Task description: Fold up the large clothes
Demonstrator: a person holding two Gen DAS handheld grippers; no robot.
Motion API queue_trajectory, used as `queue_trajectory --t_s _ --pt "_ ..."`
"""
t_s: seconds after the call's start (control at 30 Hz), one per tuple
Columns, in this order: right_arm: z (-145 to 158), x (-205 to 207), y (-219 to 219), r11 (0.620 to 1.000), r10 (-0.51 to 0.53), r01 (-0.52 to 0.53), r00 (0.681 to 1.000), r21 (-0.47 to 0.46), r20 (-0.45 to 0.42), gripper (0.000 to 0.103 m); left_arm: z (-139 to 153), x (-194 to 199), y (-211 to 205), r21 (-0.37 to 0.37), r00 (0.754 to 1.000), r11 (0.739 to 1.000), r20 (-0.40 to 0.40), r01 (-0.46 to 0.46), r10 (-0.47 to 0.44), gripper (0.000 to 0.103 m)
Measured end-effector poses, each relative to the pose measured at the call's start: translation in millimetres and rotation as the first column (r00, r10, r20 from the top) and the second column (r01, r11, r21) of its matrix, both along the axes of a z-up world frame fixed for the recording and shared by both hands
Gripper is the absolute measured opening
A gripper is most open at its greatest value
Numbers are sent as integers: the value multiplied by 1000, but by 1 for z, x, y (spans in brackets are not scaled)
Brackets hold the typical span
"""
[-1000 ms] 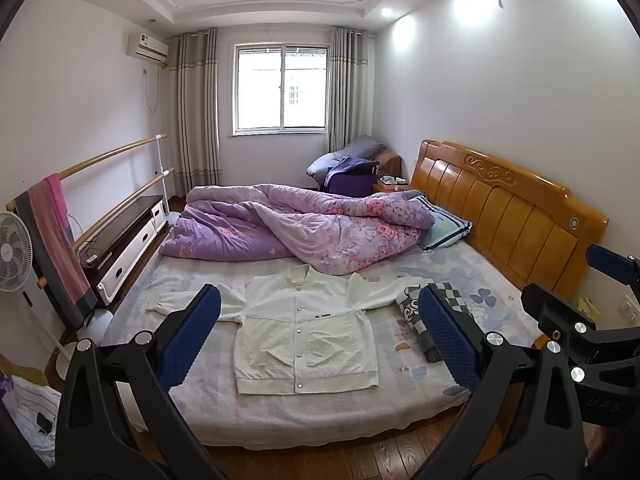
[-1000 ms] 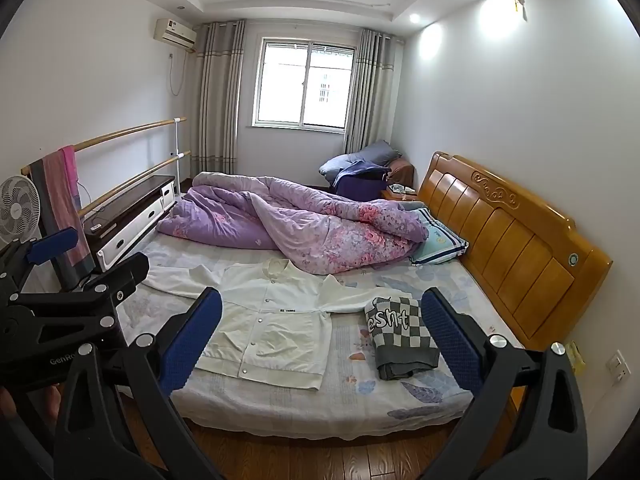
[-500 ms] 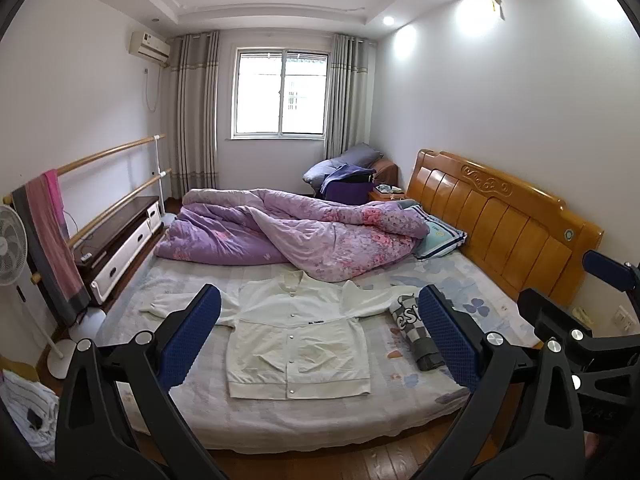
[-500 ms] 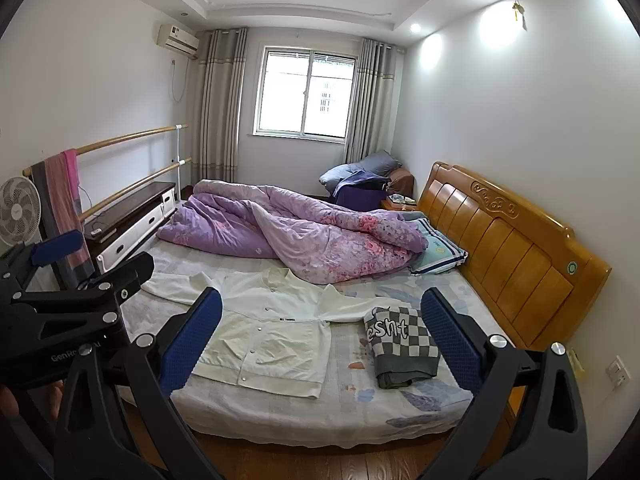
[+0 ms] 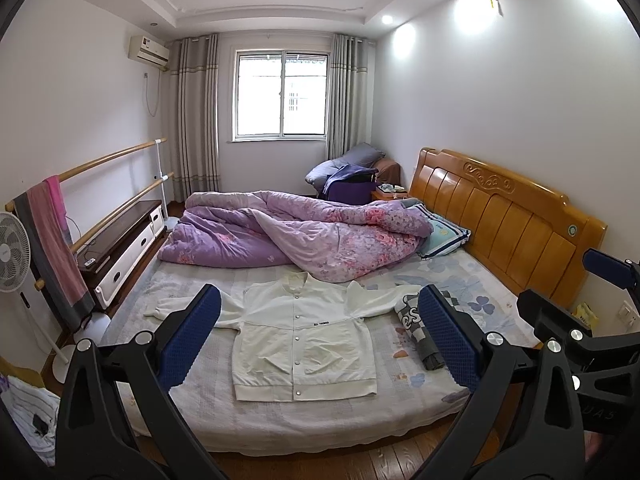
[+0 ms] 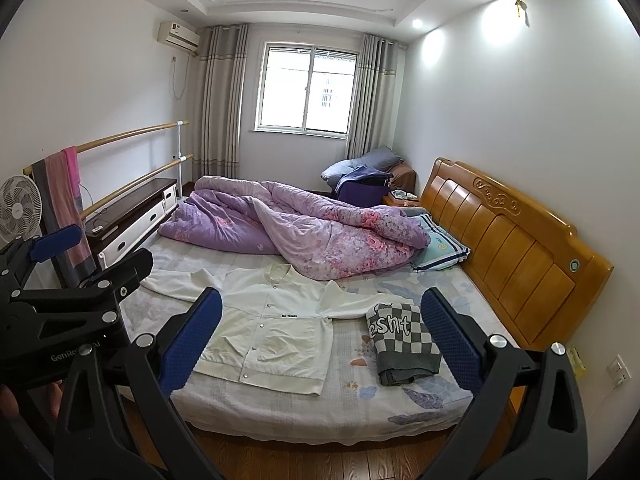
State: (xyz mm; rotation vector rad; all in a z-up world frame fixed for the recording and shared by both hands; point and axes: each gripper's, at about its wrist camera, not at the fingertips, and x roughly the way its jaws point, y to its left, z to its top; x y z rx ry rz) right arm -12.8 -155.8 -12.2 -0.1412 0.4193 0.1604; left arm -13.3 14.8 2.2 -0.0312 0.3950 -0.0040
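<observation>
**White jacket flat on the bed**

The white jacket lies spread, sleeves out, on the bed — beside a folded checkered garment. Left gripper and right gripper hover with jaws wide apart, holding nothing.

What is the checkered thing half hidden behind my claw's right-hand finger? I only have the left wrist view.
Observer: A folded grey-and-white checkered garment. The right wrist view shows all of it, lying flat on the bed with large lettering across its top.
Operator: Is it clear of the white jacket?
Observer: No. The white jacket has one sleeve stretched out toward the headboard side, and its end meets the garment's far corner and vanishes there. The cuff is not visible, so it may sit underneath.
</observation>
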Motion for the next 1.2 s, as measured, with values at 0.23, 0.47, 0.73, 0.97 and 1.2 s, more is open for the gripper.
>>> queue_trajectory --t_s 0.23,0.47,0.73,0.97,1.2 --pt "0 1 -1 1000 -1 1 1000 1 -1 96 -2 3 -2 2 1000 1000 -1 -3 3 98" --pt "-4 5 0 1000 -3 3 1000 2 -2 96 -1 4 -2 6 1000 1000 -1 -3 3 98" --pt "-8 8 0 1000 -2 2 1000 2 -7 96 -1 7 -1 5 1000 1000 -7 -2 2 98" --pt "-12 11 0 1000 -3 3 1000 3 -10 96 -3 9 0 8 1000 1000 -8 -2 2 98" --pt "-12 12 -1 1000 -4 4 1000 4 -13 96 -4 9 0 9 1000 1000 -10 -1 1 98"
